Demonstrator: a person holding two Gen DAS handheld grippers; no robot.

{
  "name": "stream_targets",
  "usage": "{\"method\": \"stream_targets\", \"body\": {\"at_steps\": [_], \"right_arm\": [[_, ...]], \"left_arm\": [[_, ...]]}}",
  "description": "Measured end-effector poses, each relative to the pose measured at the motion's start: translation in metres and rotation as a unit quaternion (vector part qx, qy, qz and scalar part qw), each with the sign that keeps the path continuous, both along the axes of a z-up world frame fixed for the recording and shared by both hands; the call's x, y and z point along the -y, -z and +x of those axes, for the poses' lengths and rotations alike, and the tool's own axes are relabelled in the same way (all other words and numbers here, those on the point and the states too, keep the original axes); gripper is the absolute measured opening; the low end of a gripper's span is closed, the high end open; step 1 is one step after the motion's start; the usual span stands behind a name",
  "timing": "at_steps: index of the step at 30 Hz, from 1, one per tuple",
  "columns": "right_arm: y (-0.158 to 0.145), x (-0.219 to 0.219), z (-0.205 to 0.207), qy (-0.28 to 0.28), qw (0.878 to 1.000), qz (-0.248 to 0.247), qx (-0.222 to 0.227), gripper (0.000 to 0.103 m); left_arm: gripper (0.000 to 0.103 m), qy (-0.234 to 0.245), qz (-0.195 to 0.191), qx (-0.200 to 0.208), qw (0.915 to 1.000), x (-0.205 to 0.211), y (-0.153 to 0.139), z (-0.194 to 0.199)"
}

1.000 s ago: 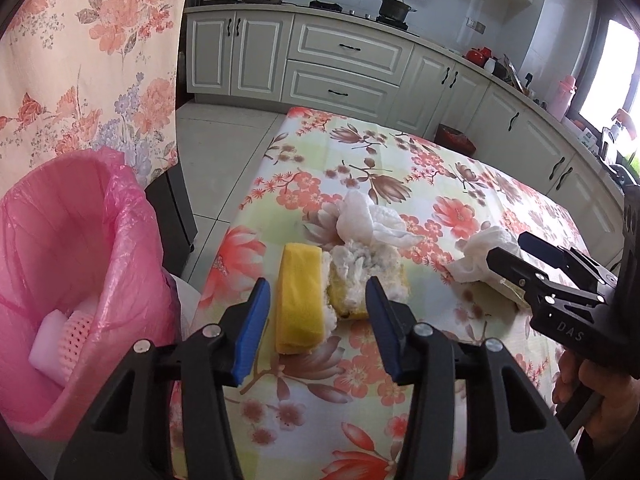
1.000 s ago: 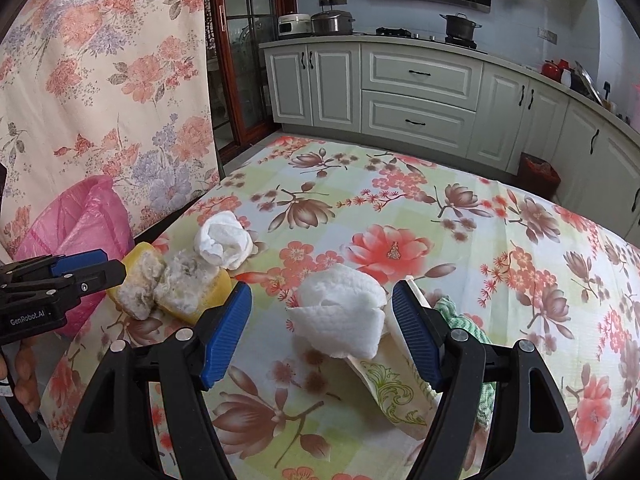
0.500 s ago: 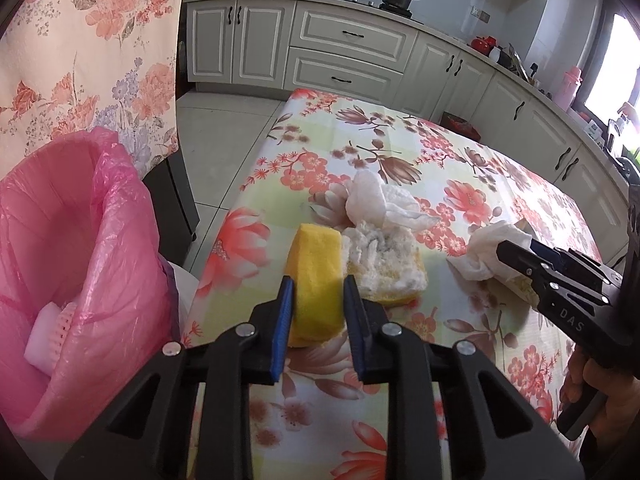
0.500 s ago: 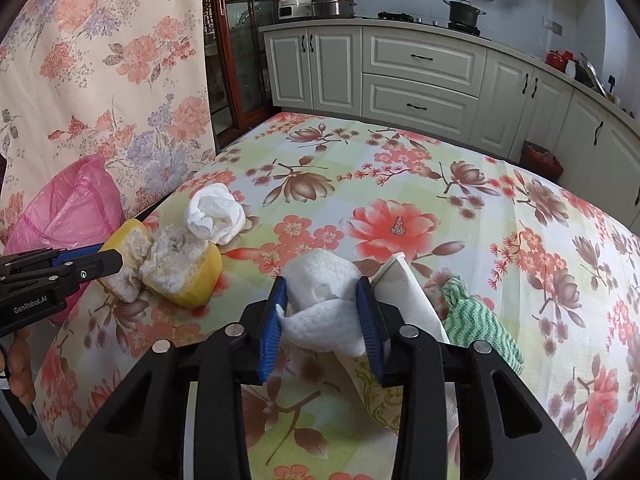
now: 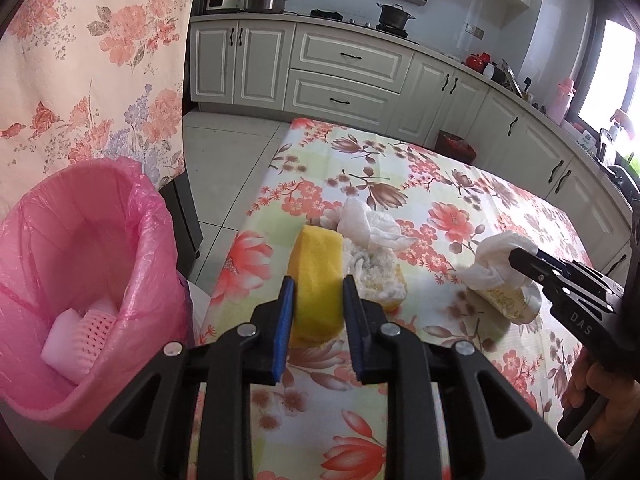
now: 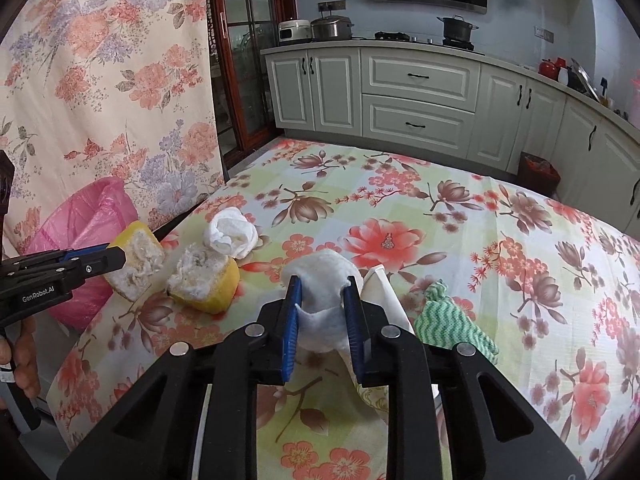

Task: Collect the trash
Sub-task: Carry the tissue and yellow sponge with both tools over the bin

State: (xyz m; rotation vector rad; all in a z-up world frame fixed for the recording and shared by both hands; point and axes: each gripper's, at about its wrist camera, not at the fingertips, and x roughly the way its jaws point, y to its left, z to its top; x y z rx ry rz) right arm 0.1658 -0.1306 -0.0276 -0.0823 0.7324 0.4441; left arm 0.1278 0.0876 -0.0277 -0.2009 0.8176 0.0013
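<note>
Left tool [image 5: 318,304]: we see its blue pads pinching the yellow peel chunk [image 5: 318,276] from both sides; a second ago the jaws stood wide with the chunk lying loose between them.
Pink-lined bin [image 5: 86,264]: at far left, off the bench edge, open-mouthed, with a white-and-pink item already at the bottom. We judge it the drop point.
Peel chunk: held at the near left corner of the bench [image 5: 460,204], and in the right wrist view it looks tipped up off the cloth. Its partner half [image 6: 206,282] lies on the cloth just beside, pith up.
Crumpled tissue [image 6: 231,232]: behind the peel halves, untouched.
Right tool [image 6: 322,308]: pressed onto a white paper wad [image 6: 322,280]; a second ago it straddled the wad with jaws spread.
Paper wad: pinched at mid bench, over a white printed wrapper [image 6: 382,292] which seems to come up with it.
Green zigzag cloth [image 6: 448,320]: right of the wrapper, flat on the bench.
Change: both tools went from spread to clamped and both loads have come up slightly. We take the pickups as made, with carrying to the bin next.
Writing: "GenRobot.AI" on the left tool's side; "DAS" on the right tool's side.
</note>
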Motion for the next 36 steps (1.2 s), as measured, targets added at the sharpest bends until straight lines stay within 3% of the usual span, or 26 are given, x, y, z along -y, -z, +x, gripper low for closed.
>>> {"method": "stream_targets", "body": {"at_steps": [21, 36], "right_arm": [[-0.049, -0.001, -0.028, 0.002, 0.999, 0.025, 0.044, 0.022], [-0.08, -0.045, -0.038, -0.034, 0.996, 0.035, 0.07, 0.022]], "left_arm": [[0.024, -0.03, -0.004, 0.071, 0.997, -0.028, -0.063, -0.046], [0.024, -0.088, 0.004, 0.101, 0.991, -0.092, -0.089, -0.084]]}}
